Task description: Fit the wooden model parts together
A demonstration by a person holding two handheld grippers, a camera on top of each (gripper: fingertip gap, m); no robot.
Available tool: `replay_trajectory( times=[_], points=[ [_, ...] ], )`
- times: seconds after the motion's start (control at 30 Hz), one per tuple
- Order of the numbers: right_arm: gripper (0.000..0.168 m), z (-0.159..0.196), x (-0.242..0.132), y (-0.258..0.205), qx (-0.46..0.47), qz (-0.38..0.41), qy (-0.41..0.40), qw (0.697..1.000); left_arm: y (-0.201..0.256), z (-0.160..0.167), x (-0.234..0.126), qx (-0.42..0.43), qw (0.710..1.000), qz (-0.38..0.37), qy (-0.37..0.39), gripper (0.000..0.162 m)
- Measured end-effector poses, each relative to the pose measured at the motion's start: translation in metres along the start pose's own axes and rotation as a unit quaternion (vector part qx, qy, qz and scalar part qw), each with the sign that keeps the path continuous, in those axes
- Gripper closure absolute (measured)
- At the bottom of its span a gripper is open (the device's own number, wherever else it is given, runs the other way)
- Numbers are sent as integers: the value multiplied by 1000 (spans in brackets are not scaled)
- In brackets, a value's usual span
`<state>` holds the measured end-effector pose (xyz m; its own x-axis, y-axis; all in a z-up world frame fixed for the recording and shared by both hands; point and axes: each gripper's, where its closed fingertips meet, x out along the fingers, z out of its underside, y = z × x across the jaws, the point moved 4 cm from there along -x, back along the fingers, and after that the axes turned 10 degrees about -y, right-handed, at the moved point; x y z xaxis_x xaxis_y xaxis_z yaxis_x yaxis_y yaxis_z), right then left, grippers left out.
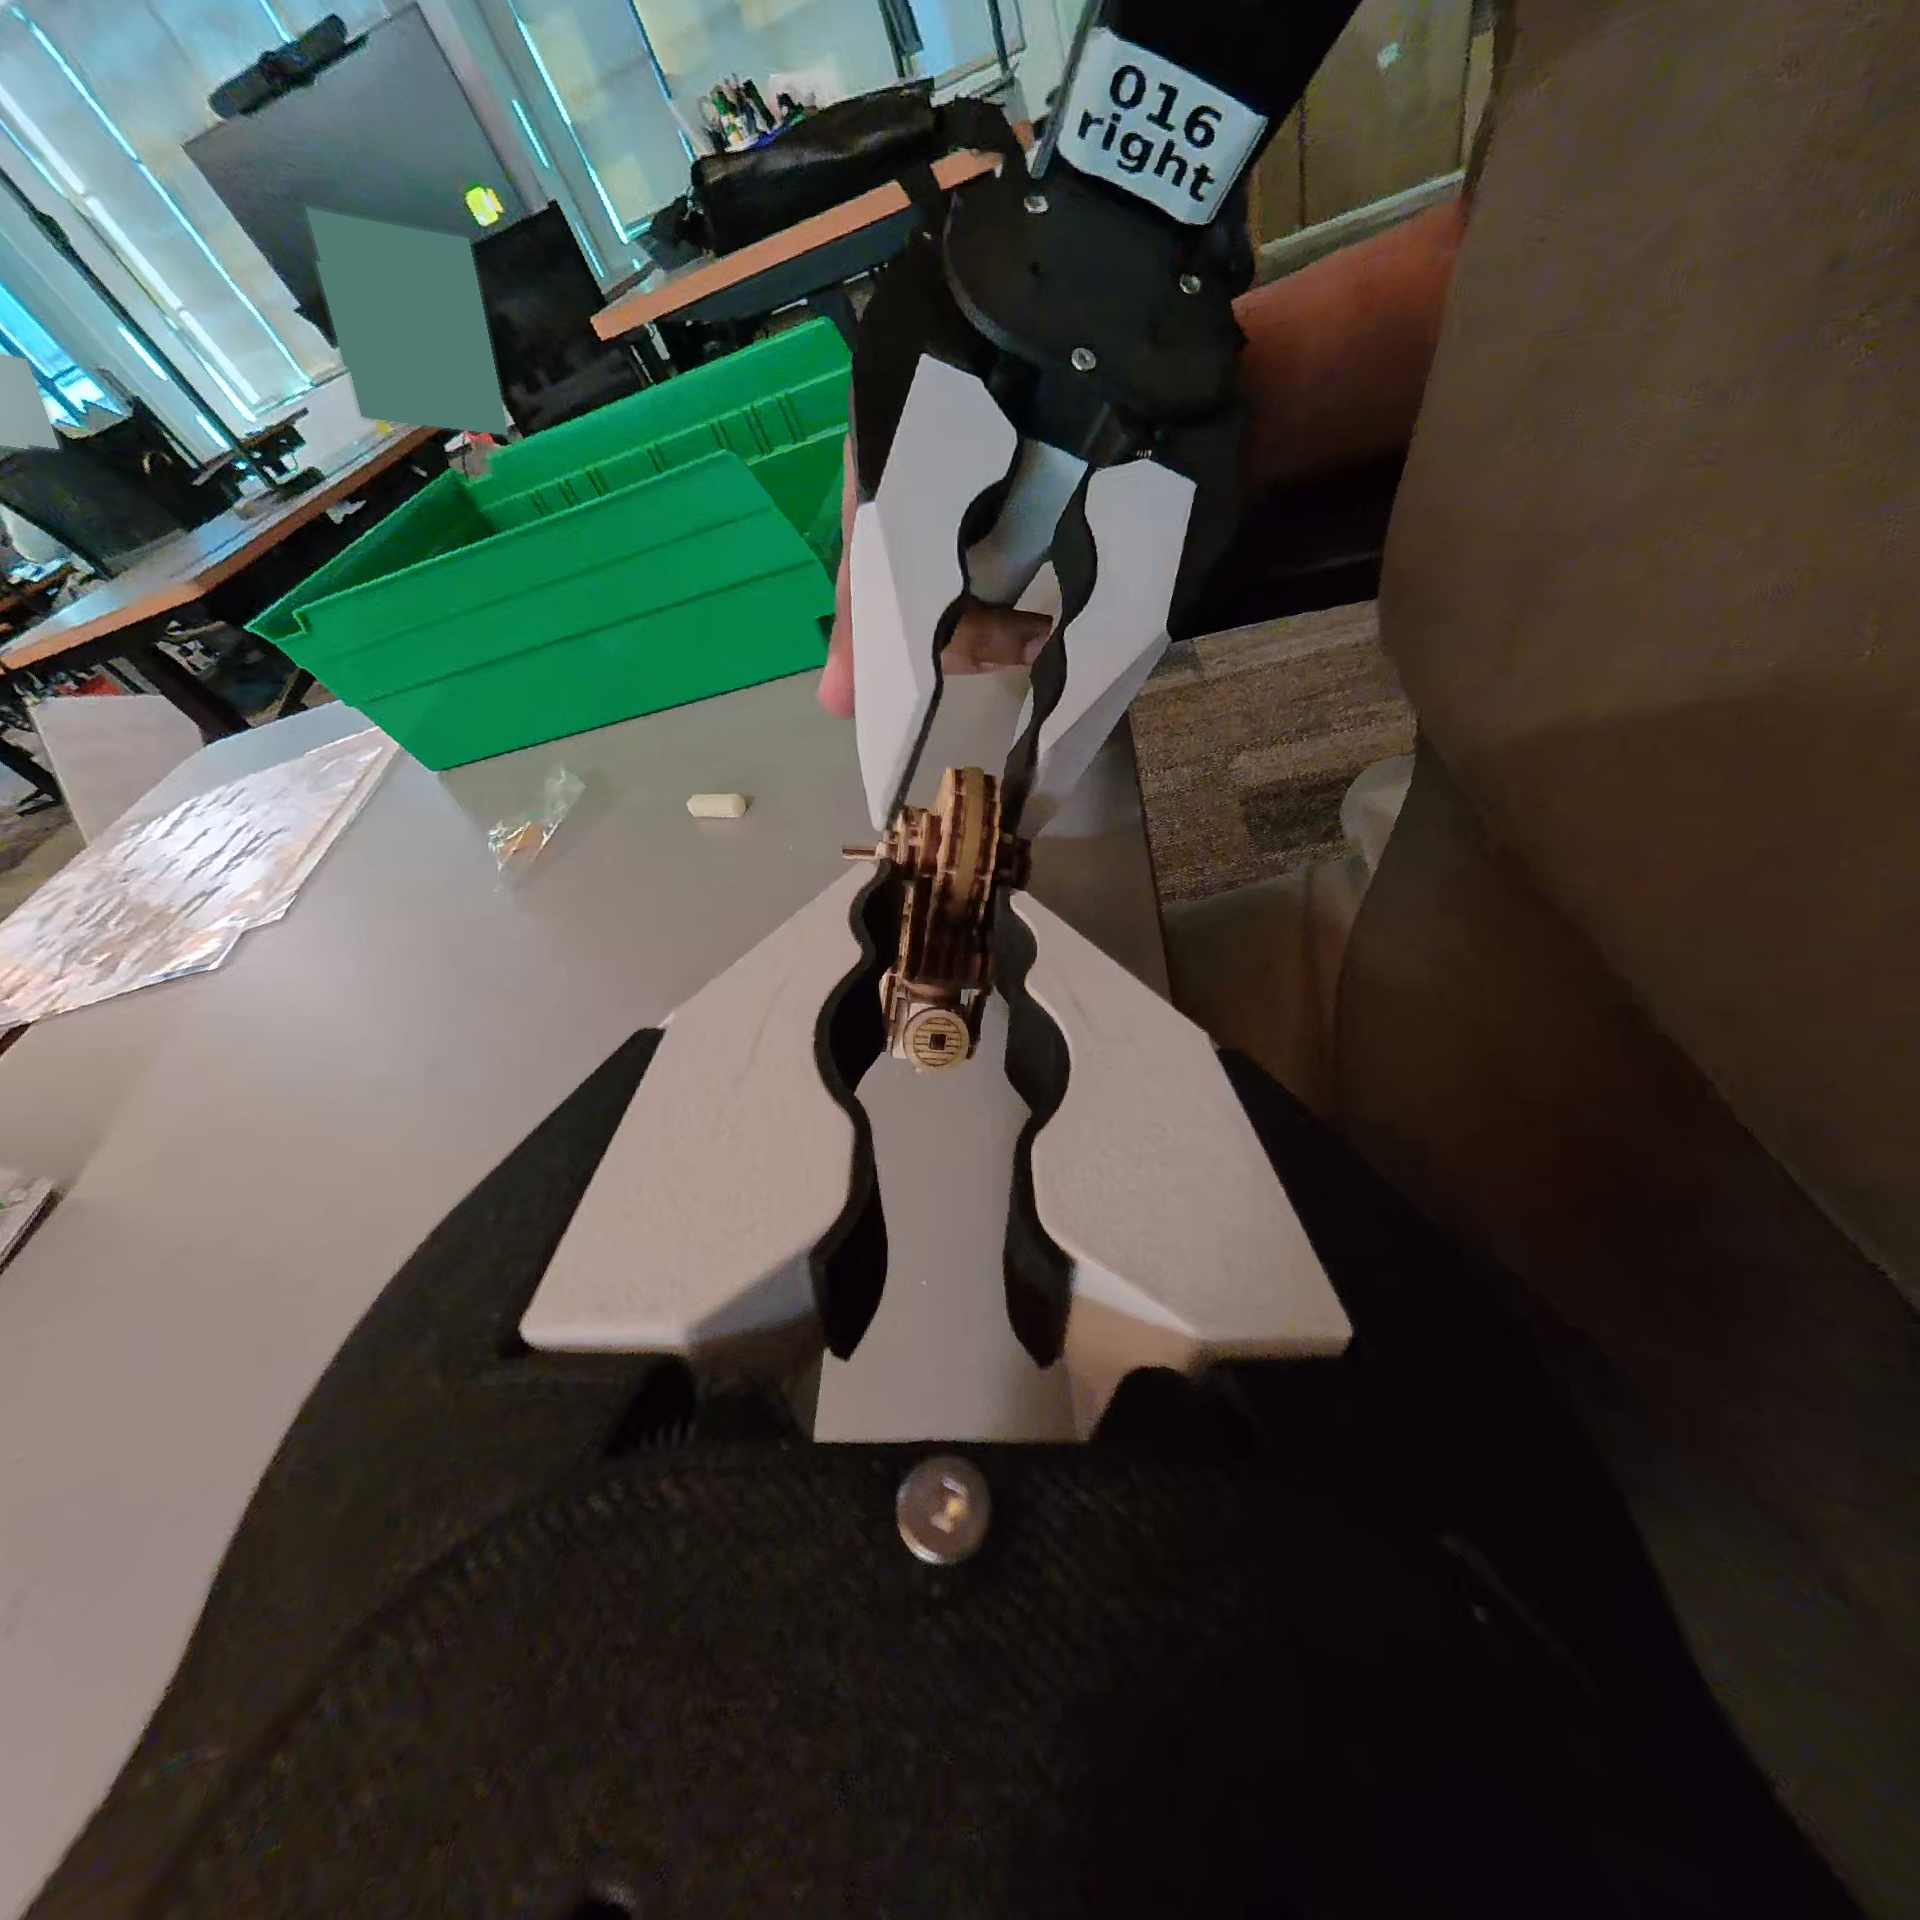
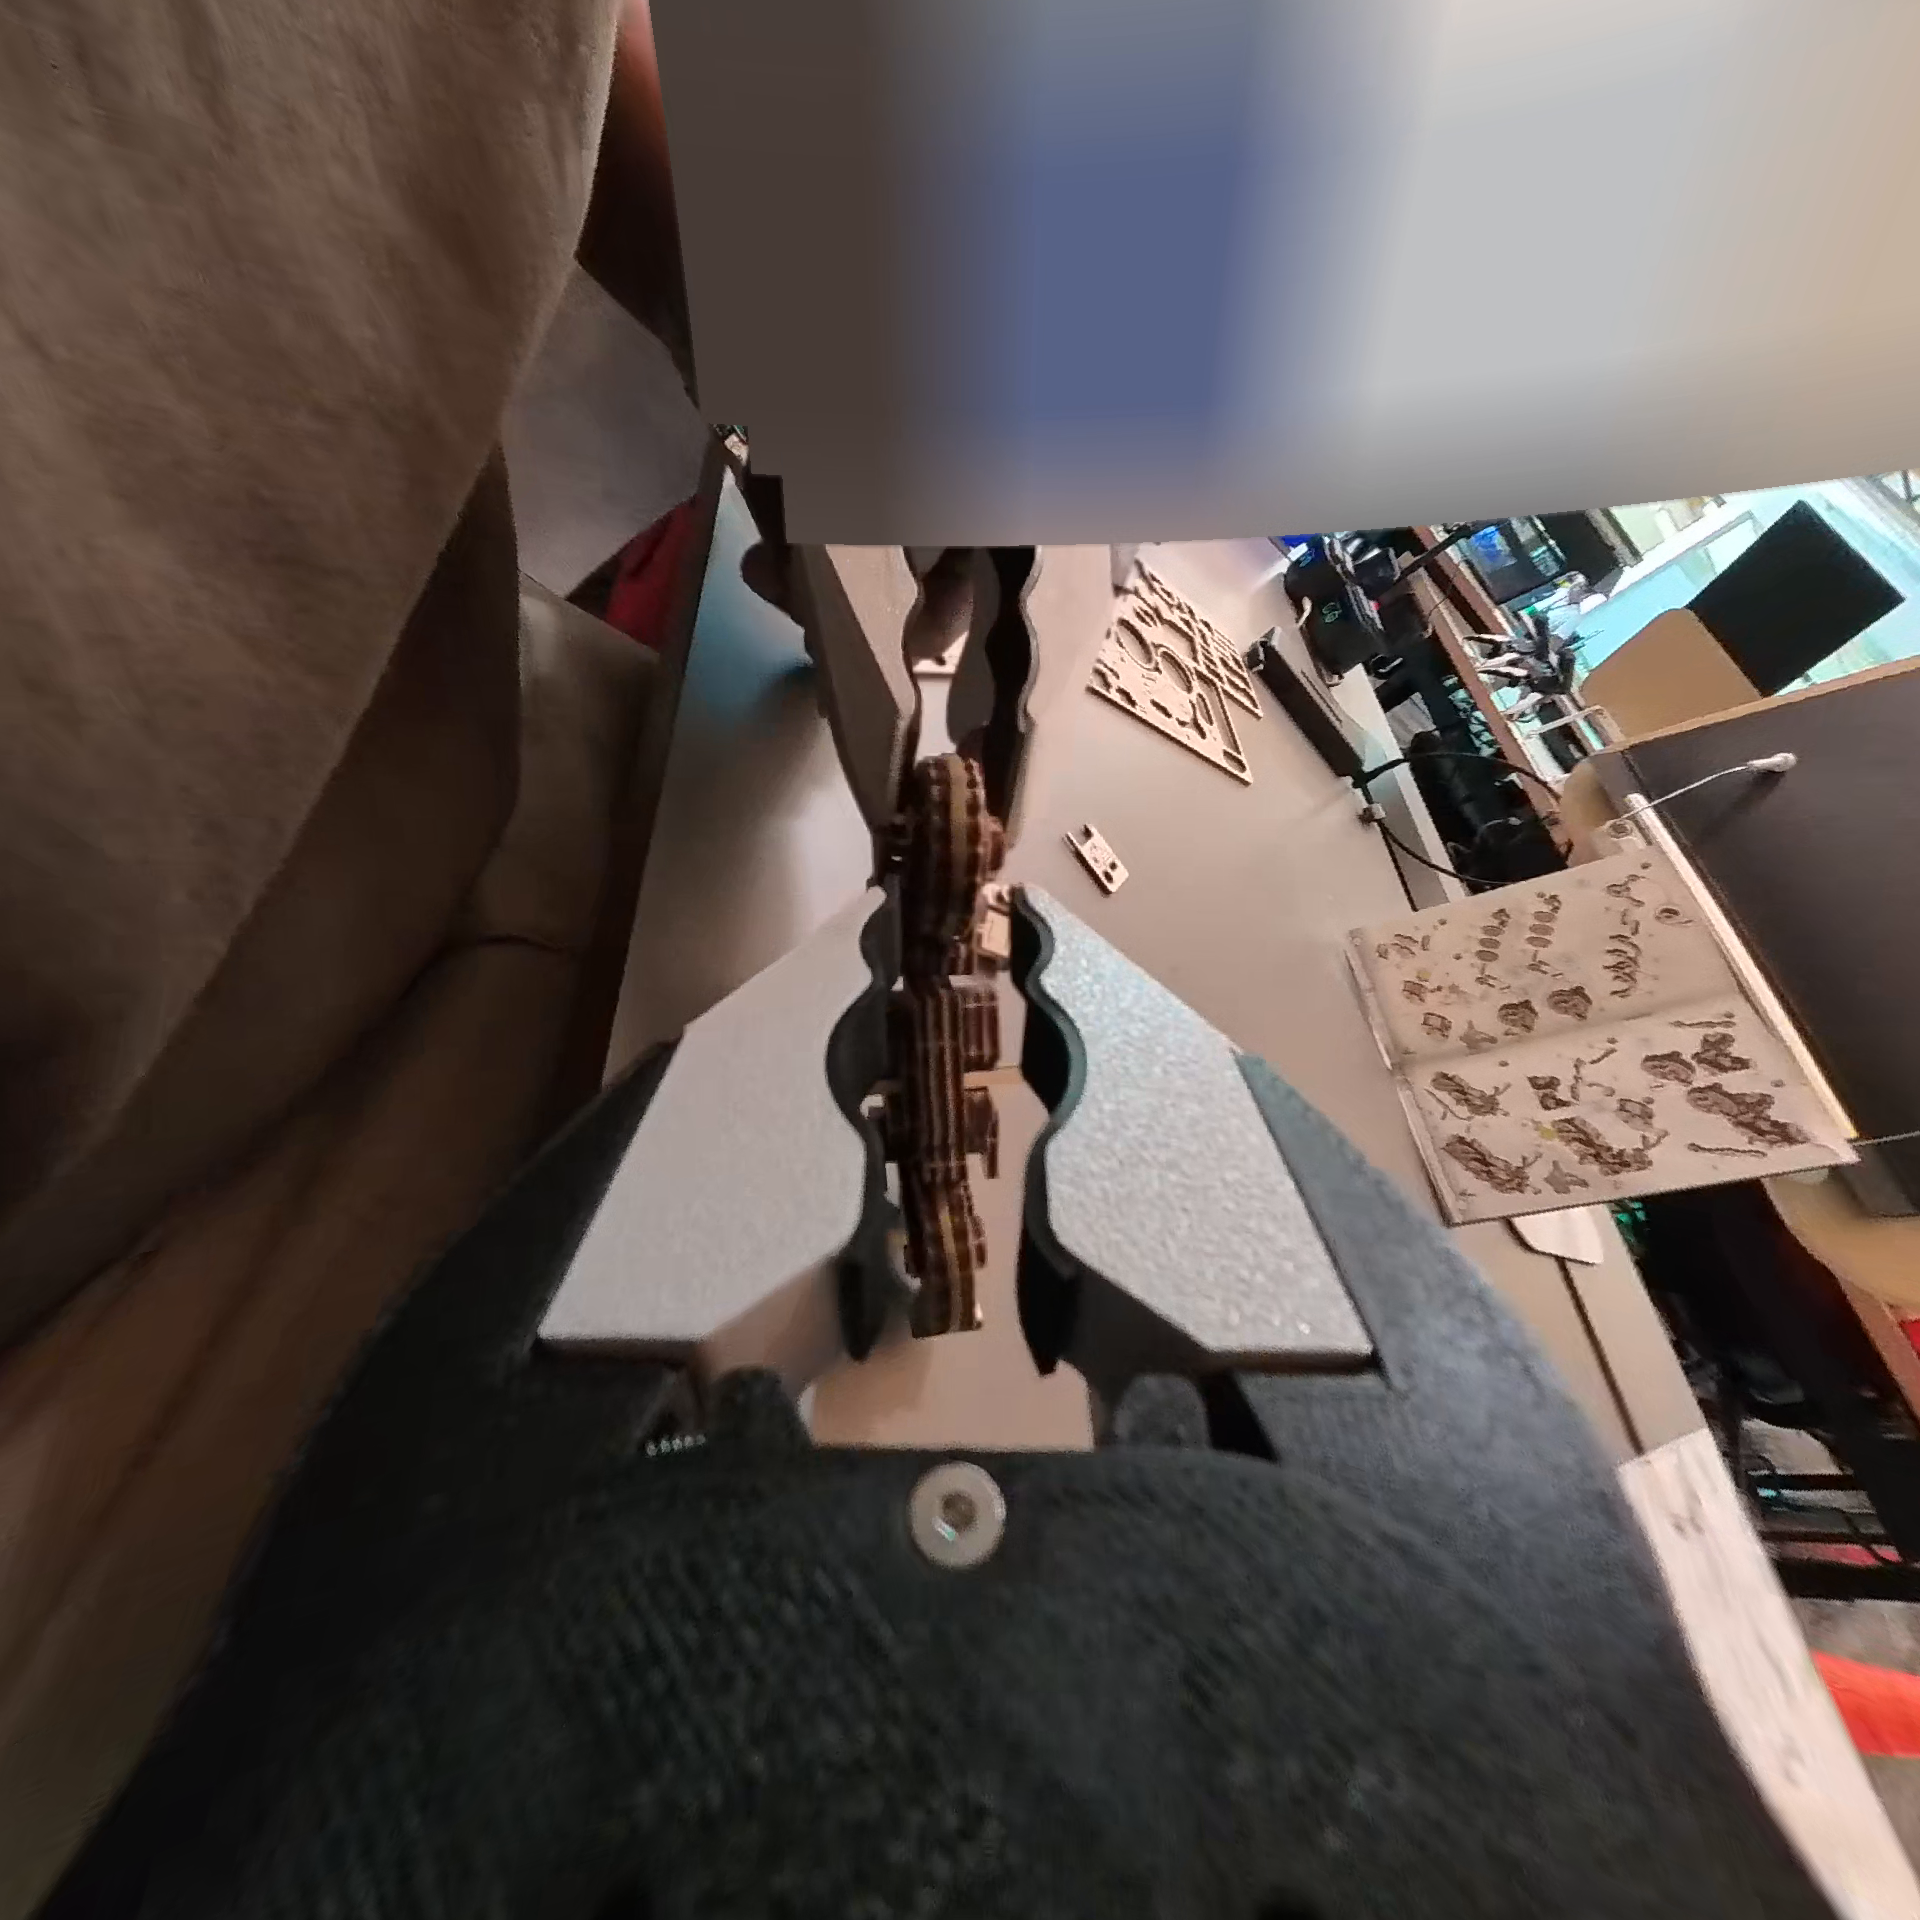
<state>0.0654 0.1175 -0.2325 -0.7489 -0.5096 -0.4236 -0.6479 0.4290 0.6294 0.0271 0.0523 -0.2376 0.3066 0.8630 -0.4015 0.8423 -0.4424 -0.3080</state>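
- The wooden model is held in the air above the grey table, between the two tongs, which meet tip to tip.
- Left gripper: jaws are pressed onto the near end of the model; a round end cap faces the camera at 6 o'clock of the piece.
- Right gripper: jaws are closed on the layered wooden stack, which runs lengthwise between them. In the left wrist view it comes down from 12 o'clock and its tips pinch the disc-shaped top.
- Handling, as judged: thin laser-cut plywood, light, stiff, brittle at tabs and at the small peg sticking out at 9 o'clock. Dry wood is not slippery against the wavy pads.
- Hold is best taken on the flat faces of the thick layered body, not on the peg or gear teeth.
- A loose wooden part and a cut-out sheet lie on the table at 1 o'clock in the right wrist view; an instruction booklet lies at 3 o'clock.
- A green bin stands at 10 o'clock in the left wrist view.
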Motion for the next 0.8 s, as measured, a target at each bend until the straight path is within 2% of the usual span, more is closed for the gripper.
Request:
replay_trajectory(
  times=[0.23,0.53,0.7,0.8],
  points=[
    [156,2,-2,14,78,1,28,997,-13,-5,-1,-74,997,-16,26,147],
    [154,9,-4,34,157,55,63,984,-36,3,-4,-158,985,-72,15,148],
    [152,12,3,32,153,61,41,986,-35,4,-6,-147,986,-80,10,147],
    [145,12,5,28,205,6,62,977,-29,4,-6,-106,991,-79,4,147]
  ],
)
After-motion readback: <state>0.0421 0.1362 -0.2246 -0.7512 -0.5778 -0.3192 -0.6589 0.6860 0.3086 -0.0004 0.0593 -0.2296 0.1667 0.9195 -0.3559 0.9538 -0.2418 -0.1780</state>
